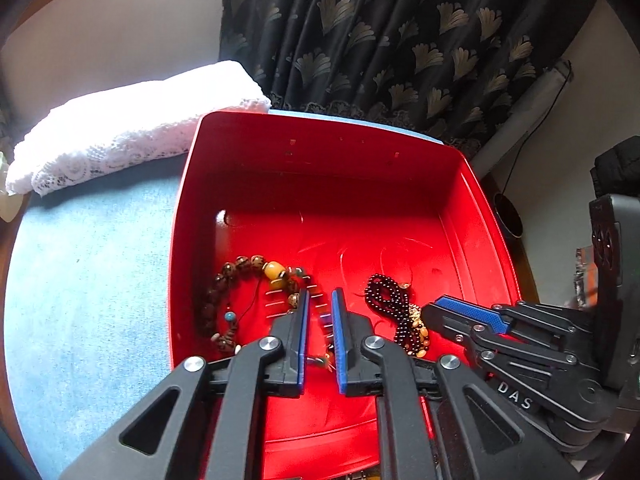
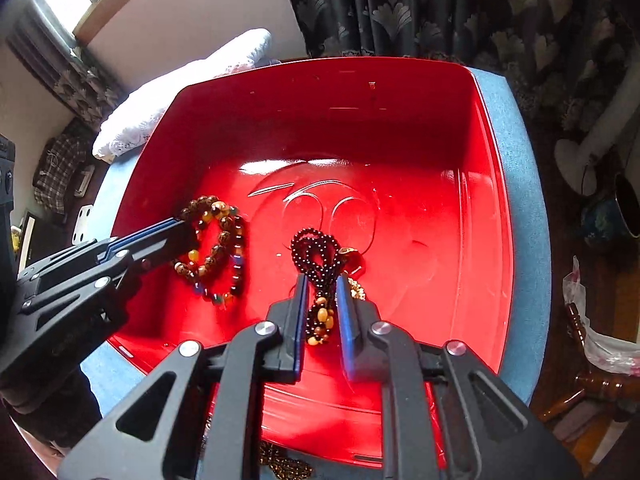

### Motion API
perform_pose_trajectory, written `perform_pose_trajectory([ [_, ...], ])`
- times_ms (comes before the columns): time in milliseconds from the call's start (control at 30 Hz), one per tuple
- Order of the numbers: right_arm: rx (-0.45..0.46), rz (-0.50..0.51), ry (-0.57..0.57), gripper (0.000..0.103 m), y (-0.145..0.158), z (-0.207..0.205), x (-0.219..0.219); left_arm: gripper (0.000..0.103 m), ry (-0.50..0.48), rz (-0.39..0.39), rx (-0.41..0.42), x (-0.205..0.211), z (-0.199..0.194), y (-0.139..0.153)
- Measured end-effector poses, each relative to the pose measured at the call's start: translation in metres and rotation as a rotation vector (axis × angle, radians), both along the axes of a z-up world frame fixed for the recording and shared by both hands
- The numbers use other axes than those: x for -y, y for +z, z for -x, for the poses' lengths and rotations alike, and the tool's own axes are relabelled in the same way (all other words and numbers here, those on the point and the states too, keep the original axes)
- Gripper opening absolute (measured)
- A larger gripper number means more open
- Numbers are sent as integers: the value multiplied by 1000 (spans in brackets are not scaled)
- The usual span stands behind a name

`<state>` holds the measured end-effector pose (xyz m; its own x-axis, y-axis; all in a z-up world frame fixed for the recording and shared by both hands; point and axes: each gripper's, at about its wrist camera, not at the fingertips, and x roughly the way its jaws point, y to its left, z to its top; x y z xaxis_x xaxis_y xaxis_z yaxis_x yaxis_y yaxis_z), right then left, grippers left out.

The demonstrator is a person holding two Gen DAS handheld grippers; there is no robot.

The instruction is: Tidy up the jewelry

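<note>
Both grippers' fingers (image 1: pixel 340 320) gape over red tray (image 1: pixel 320 168) on blue cloth (image 1: pixel 88 280), dark curtain (image 1: pixel 400 40) behind.

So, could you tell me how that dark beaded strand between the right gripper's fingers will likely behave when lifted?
The dark beaded strand lies in limp, doubled loops, so it will probably drape and dangle. Its small, round, glossy beads may slip between the right gripper's open fingers. The loose loops on the red tray could snag or swing.
</note>
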<state>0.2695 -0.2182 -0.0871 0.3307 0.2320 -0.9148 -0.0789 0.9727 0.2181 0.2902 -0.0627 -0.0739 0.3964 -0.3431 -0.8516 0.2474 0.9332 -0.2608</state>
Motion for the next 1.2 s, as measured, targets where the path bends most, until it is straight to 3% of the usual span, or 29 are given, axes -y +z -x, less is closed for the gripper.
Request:
perform_pose_trajectory([
  [67,6,-1,-4,15,2,3,2,18,-1,5,-2,0,2,2],
  [267,44,1,-17,15,18,18,8,23,-5,-20,49,-2,18,19],
  [667,138,-45,-48,19,58,82,26,42,19,-64,191,-21,87,62],
  [833,129,-47,-58,26,58,114,28,45,30,-91,203,-25,115,63],
  [1033,95,-34,-66,35,47,142,24,61,27,-137,193,-25,139,52],
  [1100,80,-37,-70,42,42,149,23,65,21,-148,180,-24,145,47],
  [1200,51,-41,-75,43,32,157,20,69,13,-153,151,-24,150,38],
])
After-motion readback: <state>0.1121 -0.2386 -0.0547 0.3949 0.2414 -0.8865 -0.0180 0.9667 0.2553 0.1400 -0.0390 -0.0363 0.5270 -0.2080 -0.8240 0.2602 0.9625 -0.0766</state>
